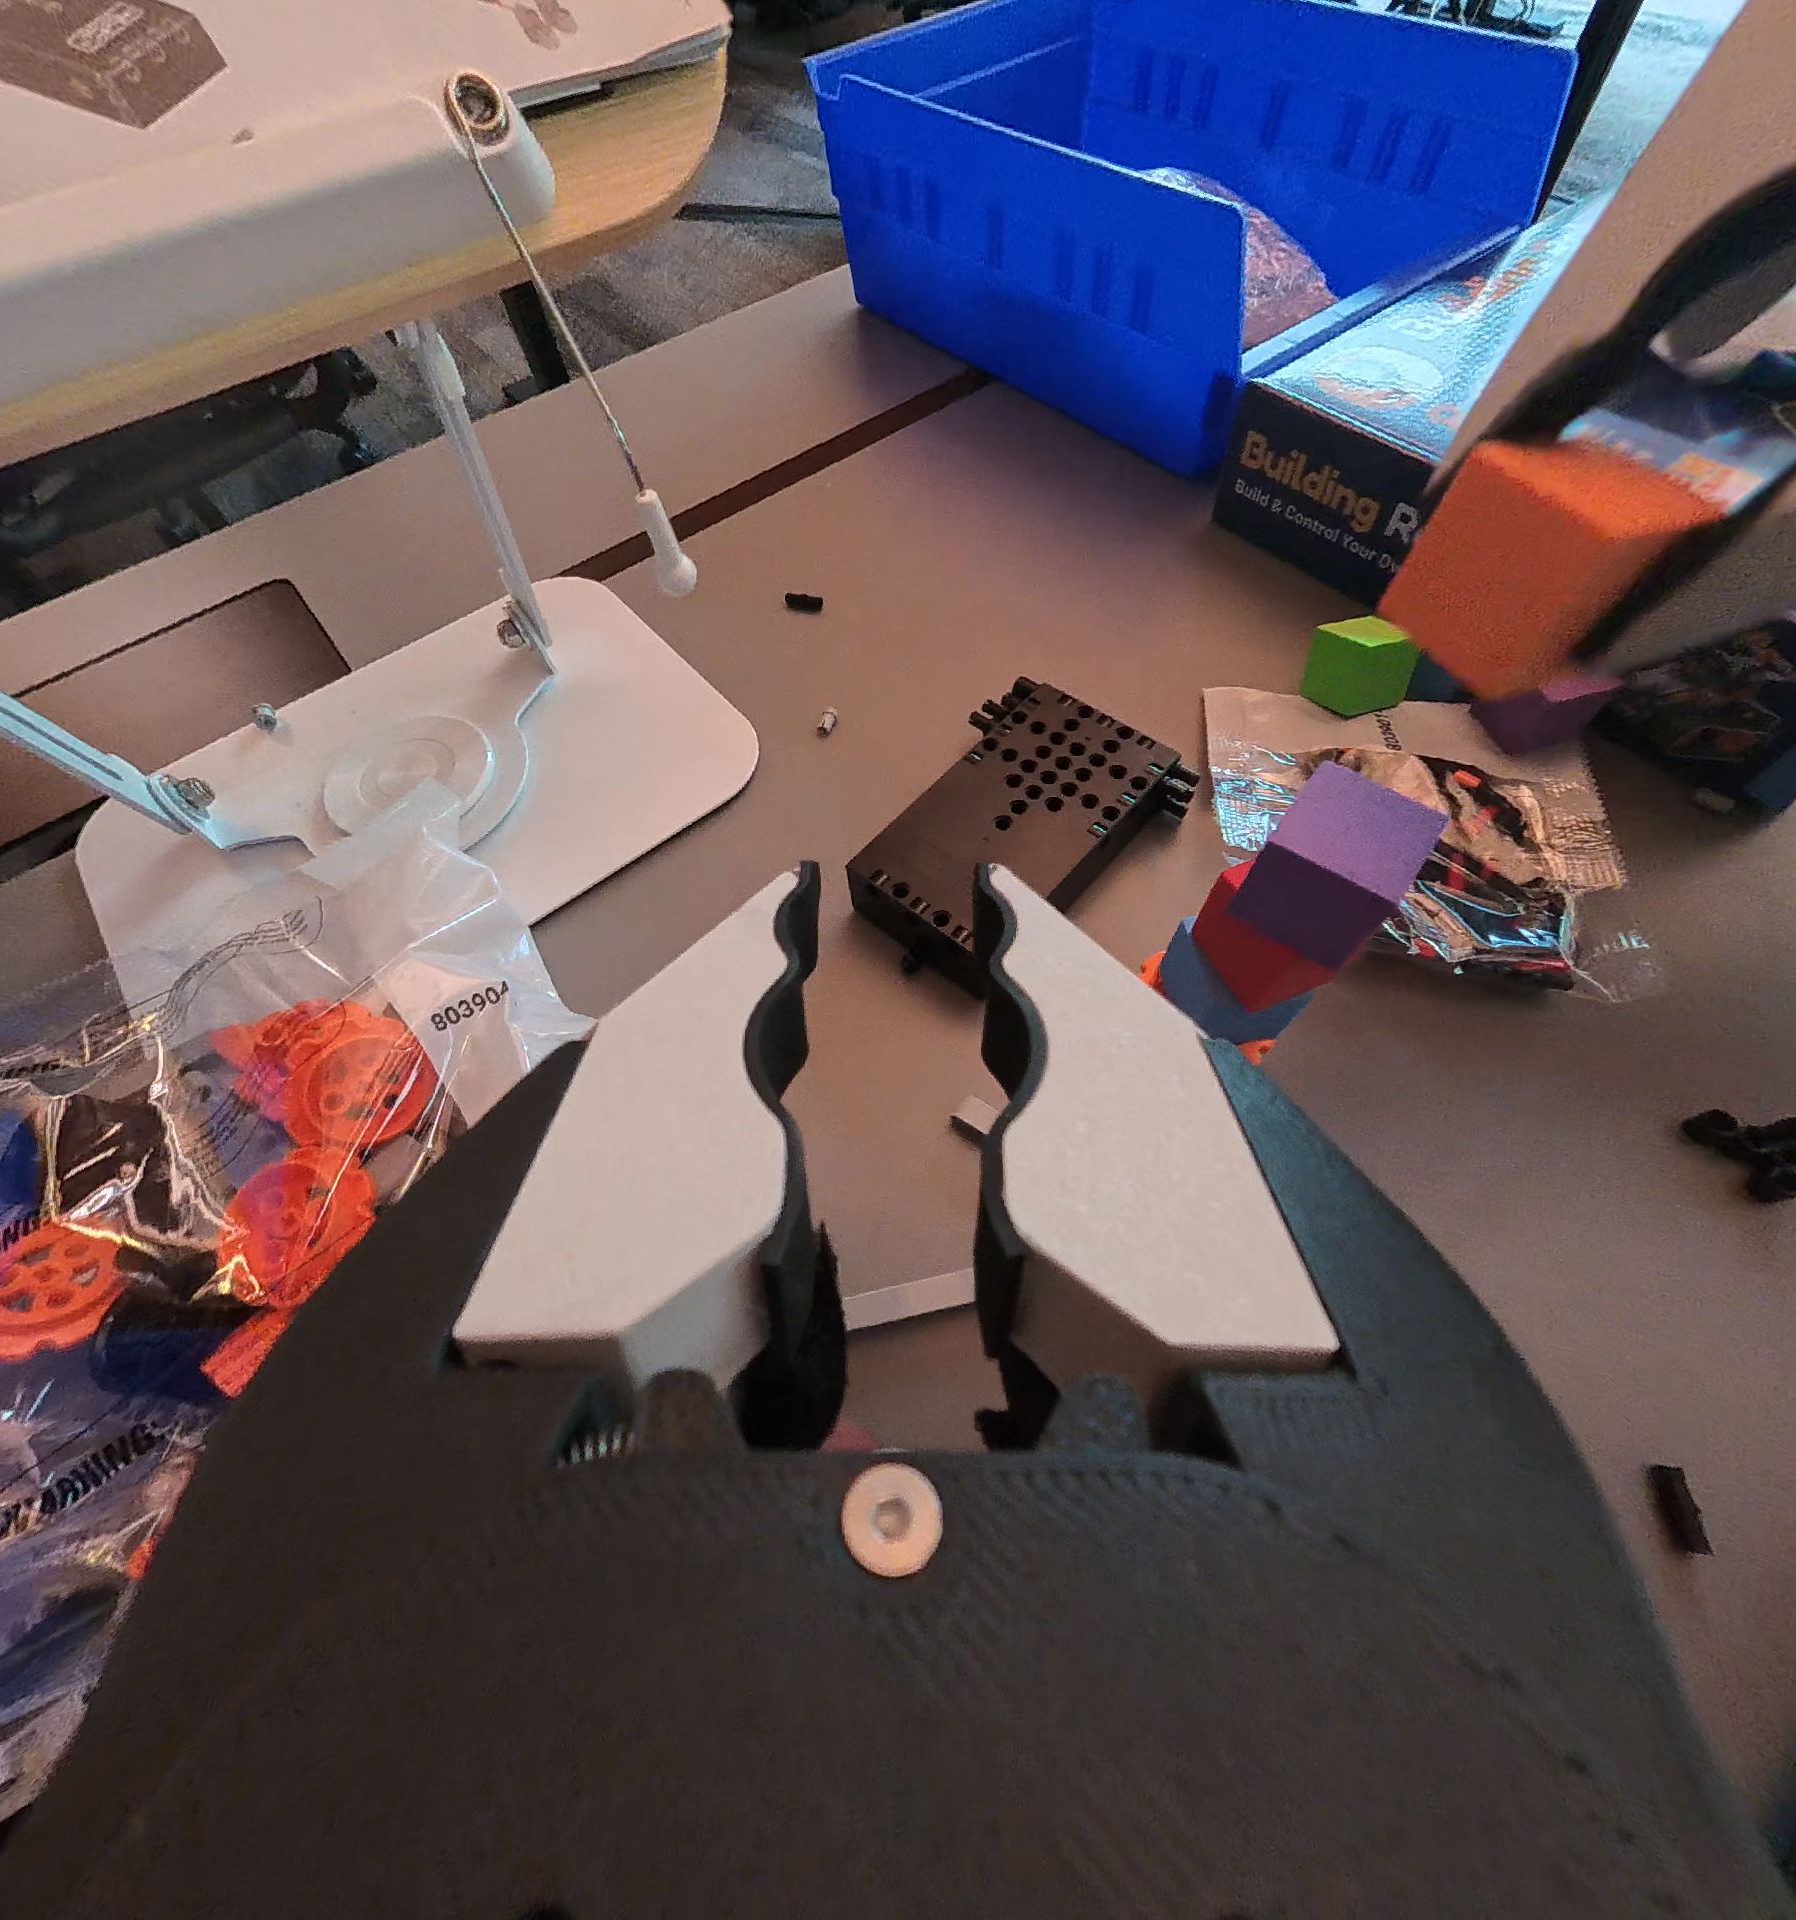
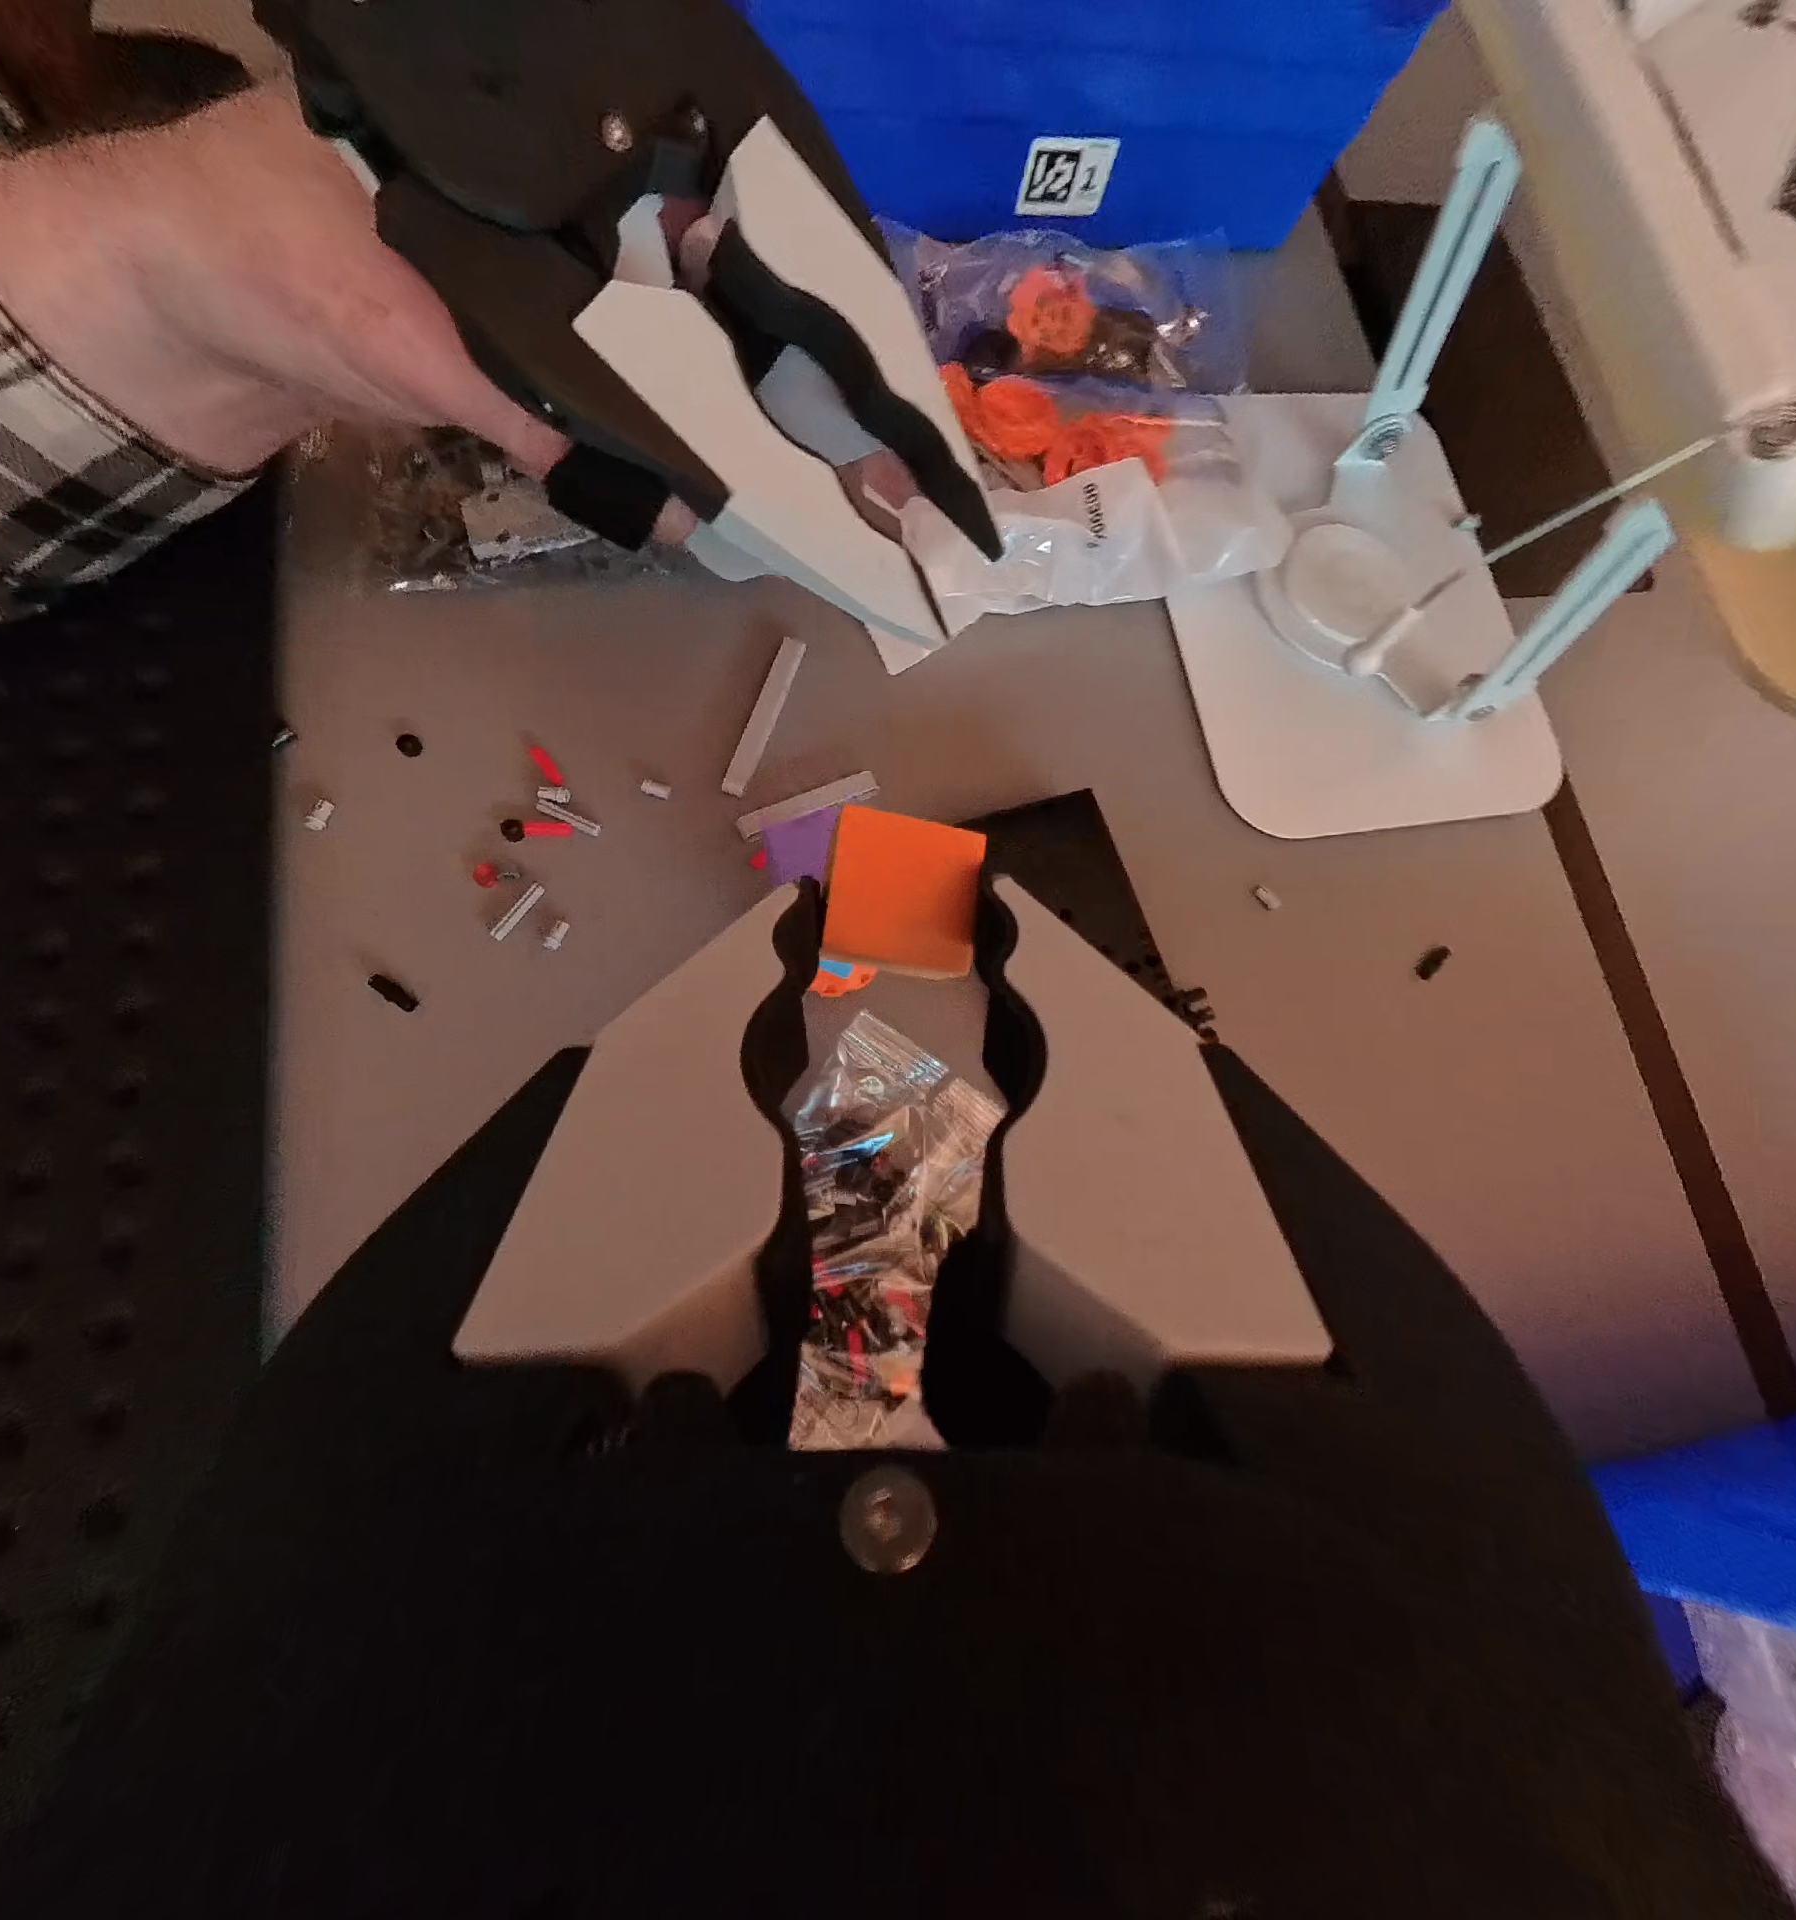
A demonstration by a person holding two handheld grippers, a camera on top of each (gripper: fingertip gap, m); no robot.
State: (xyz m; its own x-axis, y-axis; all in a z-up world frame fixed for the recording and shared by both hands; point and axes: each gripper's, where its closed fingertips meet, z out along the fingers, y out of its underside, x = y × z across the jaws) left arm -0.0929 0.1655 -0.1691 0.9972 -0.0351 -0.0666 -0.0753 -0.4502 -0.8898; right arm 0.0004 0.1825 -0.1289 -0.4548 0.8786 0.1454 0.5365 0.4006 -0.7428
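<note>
My right gripper (image 2: 899, 894) is shut on an orange cube (image 2: 902, 902) and holds it in the air over a stack of cubes; the same gripper and orange cube (image 1: 1538, 561) show at the upper right of the left wrist view. The stack has a purple cube (image 1: 1335, 862) on top, a red cube (image 1: 1258, 951) under it and a blue one below. My left gripper (image 1: 899, 883) is open and empty, hovering just left of the stack, near a black perforated block (image 1: 1029, 821). In the right wrist view the left gripper (image 2: 961, 582) is held by a hand (image 2: 198, 301).
A green cube (image 1: 1359, 663) and another purple cube (image 1: 1543, 709) lie behind the stack. A blue bin (image 1: 1133, 239), a printed box (image 1: 1330, 488), a white stand base (image 1: 561, 727), bags of orange gears (image 1: 198, 1174) and of dark parts (image 1: 1476, 873), and small loose pieces (image 2: 535, 831) lie around. Some 11 cm of space lies between my two pairs of fingers. My left tips are roughly 11 cm from the black perforated block (image 1: 1029, 821).
</note>
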